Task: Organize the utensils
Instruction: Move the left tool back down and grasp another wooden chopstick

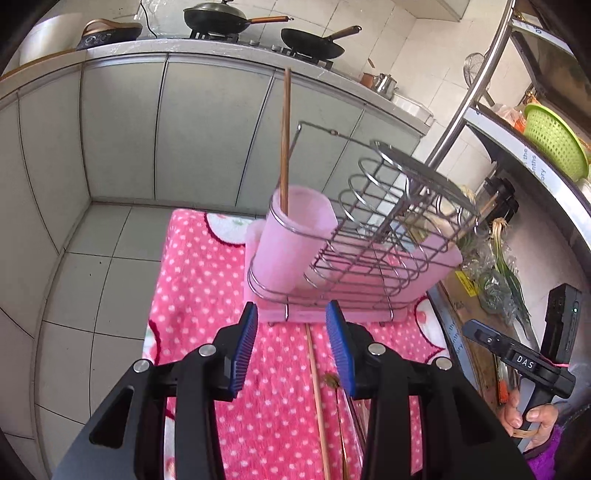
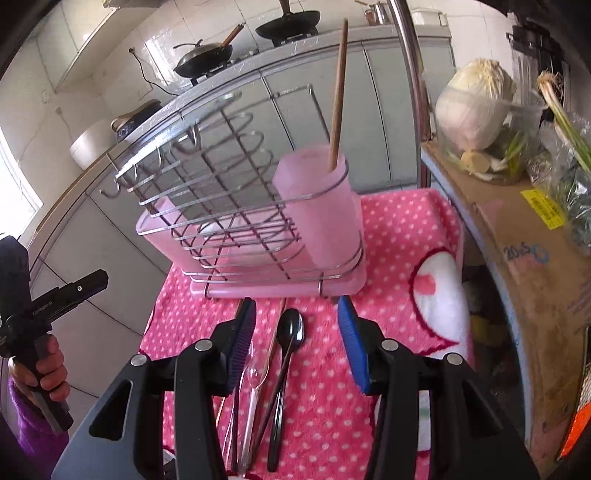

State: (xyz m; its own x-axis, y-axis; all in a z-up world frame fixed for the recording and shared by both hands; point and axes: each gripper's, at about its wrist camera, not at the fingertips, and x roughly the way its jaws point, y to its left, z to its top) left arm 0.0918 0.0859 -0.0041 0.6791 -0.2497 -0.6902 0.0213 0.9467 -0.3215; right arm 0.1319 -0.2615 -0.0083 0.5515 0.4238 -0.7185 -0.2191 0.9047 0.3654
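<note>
While both tools gape empty, 1 chopstick [image 2: 338, 103] stands in cup [image 2: 317, 206].

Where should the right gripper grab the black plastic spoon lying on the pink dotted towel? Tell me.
Grip the black plastic spoon at mid-handle, coming down from above with the open right gripper. It lies flat, its bowl toward the wire utensil rack, and a clear spoon crowds its left side.

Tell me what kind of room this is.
Most likely a home kitchen. Two woks sit on a gas stove along the counter, a wire utensil rack stands on a pink dotted cloth, and a cabbage sits nearby.
</note>
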